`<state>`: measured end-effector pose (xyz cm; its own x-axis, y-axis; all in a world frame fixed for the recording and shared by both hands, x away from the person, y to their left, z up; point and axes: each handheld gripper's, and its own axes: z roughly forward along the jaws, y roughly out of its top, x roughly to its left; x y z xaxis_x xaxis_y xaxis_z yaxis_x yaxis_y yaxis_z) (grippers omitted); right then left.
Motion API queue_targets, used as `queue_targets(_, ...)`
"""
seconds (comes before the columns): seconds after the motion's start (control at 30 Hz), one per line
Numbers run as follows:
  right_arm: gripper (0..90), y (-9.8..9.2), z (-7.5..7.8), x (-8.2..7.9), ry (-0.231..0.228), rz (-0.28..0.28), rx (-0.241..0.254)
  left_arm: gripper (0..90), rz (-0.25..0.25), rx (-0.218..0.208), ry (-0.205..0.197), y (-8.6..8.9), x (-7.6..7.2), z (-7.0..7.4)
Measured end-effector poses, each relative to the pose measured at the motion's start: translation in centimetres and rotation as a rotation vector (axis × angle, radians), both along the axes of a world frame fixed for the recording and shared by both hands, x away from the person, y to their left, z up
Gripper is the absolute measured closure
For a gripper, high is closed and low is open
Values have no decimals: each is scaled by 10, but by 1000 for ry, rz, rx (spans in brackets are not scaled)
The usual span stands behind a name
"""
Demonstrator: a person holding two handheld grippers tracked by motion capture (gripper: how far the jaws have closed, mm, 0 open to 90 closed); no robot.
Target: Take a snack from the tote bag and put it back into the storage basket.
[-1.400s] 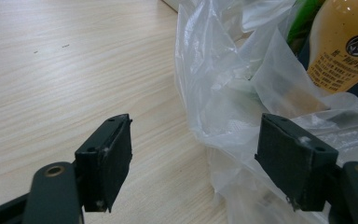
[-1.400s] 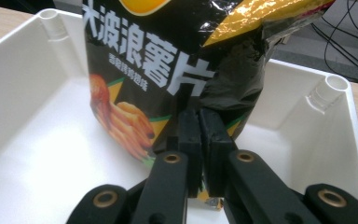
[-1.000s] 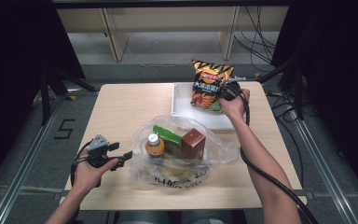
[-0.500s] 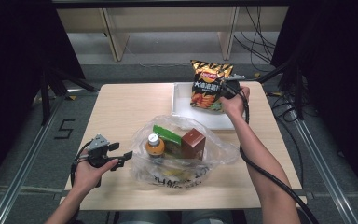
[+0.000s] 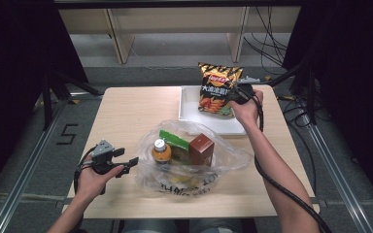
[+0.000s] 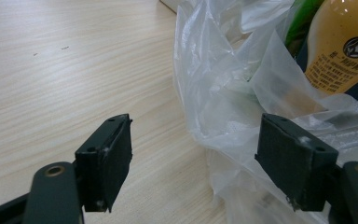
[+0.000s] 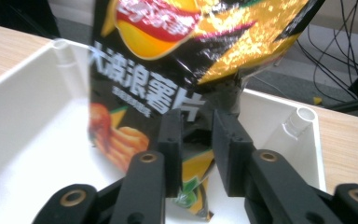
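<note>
A black and yellow chip bag (image 5: 217,90) (image 7: 168,70) stands upright in the white tray (image 5: 189,109) (image 7: 28,130) at the table's far right. My right gripper (image 5: 233,94) (image 7: 198,119) is at the bag's lower right edge. Its jaws have just been opening; the crumpled edge sits in the gap between them and the pads stand apart from it. My left gripper (image 5: 126,157) (image 6: 196,140) rests open at the near left, with the clear plastic bag's (image 5: 223,155) (image 6: 214,93) left side bulging between its jaws.
Inside the plastic bag are an orange-capped bottle (image 5: 161,150) (image 6: 340,46), a green packet (image 5: 174,141) and a brown box (image 5: 201,148). Bare wood (image 5: 126,111) lies left of the tray. Cables trail past the table's right edge.
My right hand has lifted slightly beside the chip bag, which still stands in the tray. The left hand and the plastic bag have not moved.
</note>
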<state>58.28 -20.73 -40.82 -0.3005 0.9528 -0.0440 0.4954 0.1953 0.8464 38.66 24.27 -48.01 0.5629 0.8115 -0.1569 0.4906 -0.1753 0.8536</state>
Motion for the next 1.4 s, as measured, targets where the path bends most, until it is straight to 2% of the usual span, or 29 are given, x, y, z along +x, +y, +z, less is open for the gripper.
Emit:
queue_targets(0.03,710,-2,4,-4,16,21,-12,259,-1,-1,-1,0,0,0)
queue_targets(0.07,699,-1,7,-7,22,13,10,259,0,0,-2,0,0,0)
queue_targets(0.17,665,-5,14,-17,6,54,44,259,2,2,-5,0,0,1)
queue_targets(0.2,657,-4,16,-22,12,45,58,260,0,2,-6,0,0,1)
queue_targets(0.27,639,-5,18,-28,13,70,47,260,2,-2,-7,0,0,1)
queue_targets(0.3,630,-2,19,-33,21,55,95,260,2,-2,-8,0,0,1)
queue_targets(0.37,621,-5,23,-38,12,95,88,260,5,-3,-8,0,-1,1)
queue_targets(0.43,615,-4,27,-47,20,88,113,260,7,-2,-9,0,-1,1)
queue_targets(0.5,615,-6,31,-53,6,112,110,261,7,-2,-9,0,-1,1)
queue_targets(0.53,615,-6,33,-57,20,123,123,261,7,-3,-9,-1,-1,1)
queue_targets(0.73,651,-3,46,-81,21,193,130,261,8,-4,-15,-1,-1,2)
queue_targets(0.8,654,-1,48,-88,12,227,124,261,2,2,-19,-1,-1,2)
queue_targets(0.9,652,4,54,-101,30,264,148,262,2,0,-21,0,-1,2)
queue_targets(0.93,649,4,56,-104,19,291,141,262,3,-1,-22,0,-1,2)
queue_targets(1.03,629,11,61,-117,31,317,178,262,9,-8,-17,-1,-2,2)
queue_targets(1.1,610,13,63,-123,13,351,159,262,7,-5,-20,-1,-1,2)
queue_targets(1.2,590,21,66,-132,38,366,186,262,6,-8,-19,-2,-1,2)
queue_targets(1.23,589,22,66,-133,26,387,170,262,5,-8,-20,-2,-2,2)
queue_targets(1.33,592,32,69,-136,41,428,171,262,2,-5,-22,-3,-2,2)
queue_targets(1.4,603,40,72,-137,80,455,171,264,2,-6,-21,-3,-2,2)
